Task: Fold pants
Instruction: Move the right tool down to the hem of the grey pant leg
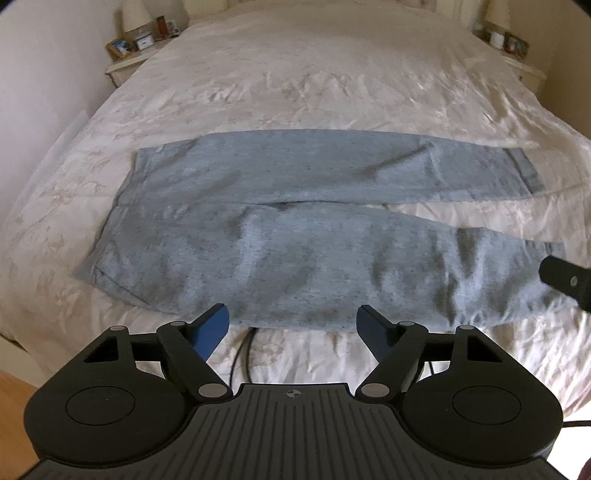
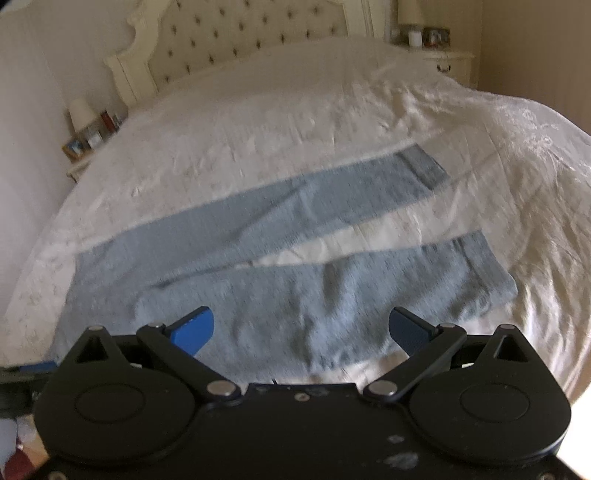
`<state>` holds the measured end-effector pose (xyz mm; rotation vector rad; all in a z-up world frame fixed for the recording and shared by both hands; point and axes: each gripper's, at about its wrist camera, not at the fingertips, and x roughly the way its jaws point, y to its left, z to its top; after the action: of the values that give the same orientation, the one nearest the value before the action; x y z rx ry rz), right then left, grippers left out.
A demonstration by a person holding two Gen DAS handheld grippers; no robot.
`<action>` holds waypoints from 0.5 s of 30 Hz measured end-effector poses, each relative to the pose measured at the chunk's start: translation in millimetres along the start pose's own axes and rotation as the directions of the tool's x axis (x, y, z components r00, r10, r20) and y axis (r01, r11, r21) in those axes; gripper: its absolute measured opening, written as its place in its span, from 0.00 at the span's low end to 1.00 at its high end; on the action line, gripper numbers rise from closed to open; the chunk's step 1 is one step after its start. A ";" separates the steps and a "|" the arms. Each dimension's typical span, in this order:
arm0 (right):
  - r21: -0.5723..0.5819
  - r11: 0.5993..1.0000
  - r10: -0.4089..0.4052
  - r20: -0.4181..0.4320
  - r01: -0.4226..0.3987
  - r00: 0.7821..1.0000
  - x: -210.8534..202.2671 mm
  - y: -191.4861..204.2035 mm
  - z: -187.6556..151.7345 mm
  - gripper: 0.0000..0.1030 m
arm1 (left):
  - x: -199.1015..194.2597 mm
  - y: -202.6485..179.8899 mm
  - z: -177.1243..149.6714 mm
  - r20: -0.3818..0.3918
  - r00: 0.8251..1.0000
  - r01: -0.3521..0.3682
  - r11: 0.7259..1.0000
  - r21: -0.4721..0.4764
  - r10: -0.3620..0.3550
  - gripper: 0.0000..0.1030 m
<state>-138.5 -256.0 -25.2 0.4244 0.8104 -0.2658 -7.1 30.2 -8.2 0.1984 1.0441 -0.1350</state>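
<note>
Grey-blue sweatpants [image 1: 280,229] lie flat across the white bed, waistband at the left, both legs spread out to the right with a gap between them. They also show in the right wrist view [image 2: 295,295]. My left gripper [image 1: 293,319] is open and empty, just above the near edge of the near leg. My right gripper [image 2: 301,325] is open and empty, over the near leg close to its cuff. Part of the right gripper shows at the right edge of the left wrist view [image 1: 565,282].
The bed cover [image 1: 295,81] is white and wrinkled. A tufted headboard [image 2: 240,33] stands at the far end. Nightstands with lamps and small items stand at both sides [image 1: 136,44] [image 2: 439,48]. A black cable [image 1: 243,354] lies on the cover near me.
</note>
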 end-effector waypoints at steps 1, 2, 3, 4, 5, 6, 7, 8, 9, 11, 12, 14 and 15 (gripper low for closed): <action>0.000 1.000 0.006 0.015 -0.006 1.000 1.6 1.8 0.1 1.00 | 0.4 3.3 0.1 0.006 1.000 -0.002 1.000 -0.004 0.002 0.73; -0.001 1.000 0.006 0.032 -0.006 0.999 3.5 4.1 0.6 1.00 | 0.8 6.4 0.4 0.011 1.000 -0.005 1.000 -0.004 0.005 0.73; -0.003 1.000 -0.001 0.045 0.001 0.999 5.0 6.0 1.1 1.00 | 2.4 9.6 1.4 0.016 1.000 -0.008 1.000 -0.003 0.008 0.73; -0.008 1.000 -0.015 0.062 0.015 0.998 6.7 9.0 1.7 1.00 | 4.2 12.0 2.7 0.020 1.000 -0.009 1.000 0.001 0.009 0.73; -0.020 0.999 -0.031 0.080 0.032 0.996 8.8 12.4 2.5 1.00 | 6.8 13.9 4.5 0.022 1.000 -0.011 1.000 0.008 0.011 0.72; -0.031 0.999 -0.040 0.093 0.043 0.995 9.9 15.1 3.3 1.00 | 10.0 15.1 6.9 0.023 1.000 -0.013 1.000 0.020 0.013 0.72; -0.046 0.997 -0.050 0.103 0.055 0.993 11.5 18.0 4.9 1.00 | 13.7 16.0 9.5 0.023 1.000 -0.013 0.999 0.034 0.012 0.71; -0.062 0.996 -0.064 0.108 0.071 0.992 13.8 21.4 7.1 1.00 | 17.7 16.9 12.3 0.021 1.000 -0.013 0.999 0.049 0.012 0.69; -0.070 0.994 -0.073 0.109 0.081 0.991 15.5 23.3 9.4 1.00 | 22.2 18.2 15.9 0.016 1.000 -0.012 0.998 0.060 0.011 0.66; -0.068 0.993 -0.085 0.113 0.093 0.990 18.2 24.8 13.3 1.00 | 30.1 22.3 23.2 0.006 1.000 0.001 0.998 0.070 -0.001 0.63; -0.062 0.994 -0.086 0.106 0.093 0.991 21.0 25.1 15.8 1.00 | 34.3 24.7 27.9 0.002 1.000 0.008 0.997 0.073 -0.008 0.63; -0.049 0.995 -0.088 0.077 0.092 0.993 27.6 25.2 19.8 1.00 | 42.1 30.2 36.7 -0.005 0.999 0.032 0.996 0.077 -0.032 0.62; -0.036 0.995 -0.088 0.056 0.090 0.995 32.4 24.2 22.1 1.00 | 46.6 32.7 42.0 -0.012 0.999 0.040 0.996 0.083 -0.039 0.61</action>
<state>-93.5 -247.1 -29.5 0.3445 0.7809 -0.3427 58.2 51.8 -25.0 0.2544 1.0537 -0.2137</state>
